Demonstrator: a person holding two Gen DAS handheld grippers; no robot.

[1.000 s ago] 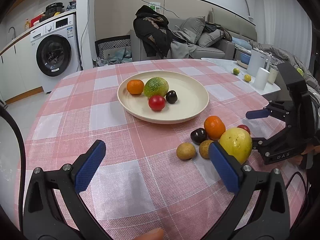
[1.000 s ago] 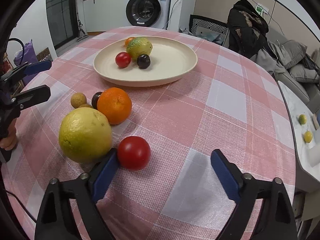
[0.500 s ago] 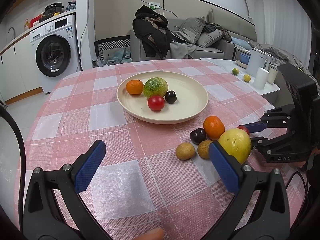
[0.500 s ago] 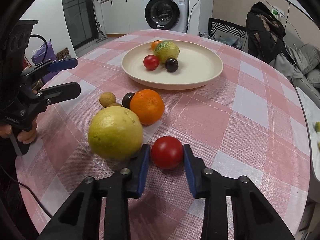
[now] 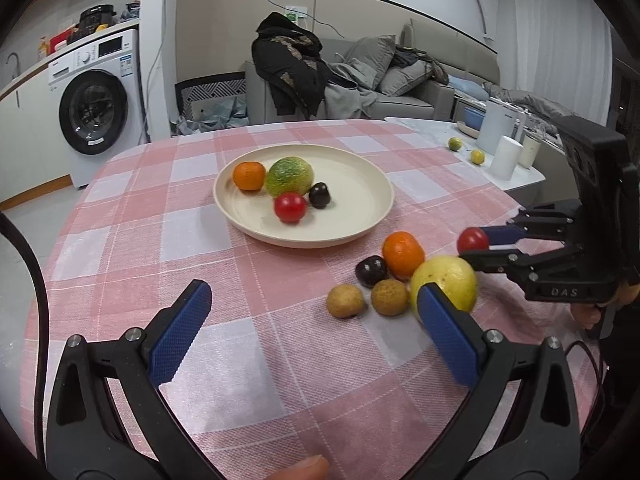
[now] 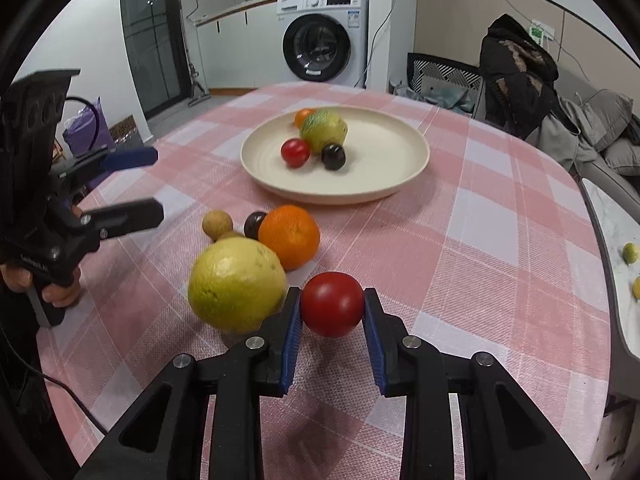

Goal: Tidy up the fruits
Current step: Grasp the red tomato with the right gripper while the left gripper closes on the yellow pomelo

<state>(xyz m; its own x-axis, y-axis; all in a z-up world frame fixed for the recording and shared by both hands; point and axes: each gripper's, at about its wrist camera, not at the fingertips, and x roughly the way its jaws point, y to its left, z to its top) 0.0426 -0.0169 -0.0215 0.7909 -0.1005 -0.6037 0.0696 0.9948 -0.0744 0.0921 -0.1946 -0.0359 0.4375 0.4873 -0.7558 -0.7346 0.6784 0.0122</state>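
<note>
Now the right gripper (image 6: 332, 312) has its jaws pressed on a red tomato (image 6: 332, 305), one blue pad on each side of it. These jaws have just been closing, and the tomato sits between them, raised a little off the pink checked surface (image 6: 480, 248), with a faint shadow below it. In the left wrist view the same tomato (image 5: 473, 240) shows at the tips of that gripper (image 5: 480, 246), clear of the cloth.

Just beside the held tomato lies a large yellow-green citrus (image 6: 237, 283), its skin close against the gripper's left finger. Behind it sit an orange (image 6: 289, 237), a dark plum-like fruit (image 6: 255, 225) and two small brown fruits (image 5: 346, 300), (image 5: 388, 297), all bunched together on the surface.

Farther back stands a cream plate (image 6: 384, 168) holding a second tomato (image 6: 295, 153), a green mottled fruit (image 6: 323, 129), a small orange (image 5: 249, 175) and a dark round fruit (image 6: 333, 156), all grouped on one side of the plate.

Meanwhile the left gripper (image 5: 312, 332) hangs over a bare stretch of cloth with its jaws spread wide and nothing between them. A fingertip (image 5: 300, 470) shows at the lower edge of that view. A washing machine (image 6: 320, 46) stands beyond the surface.
</note>
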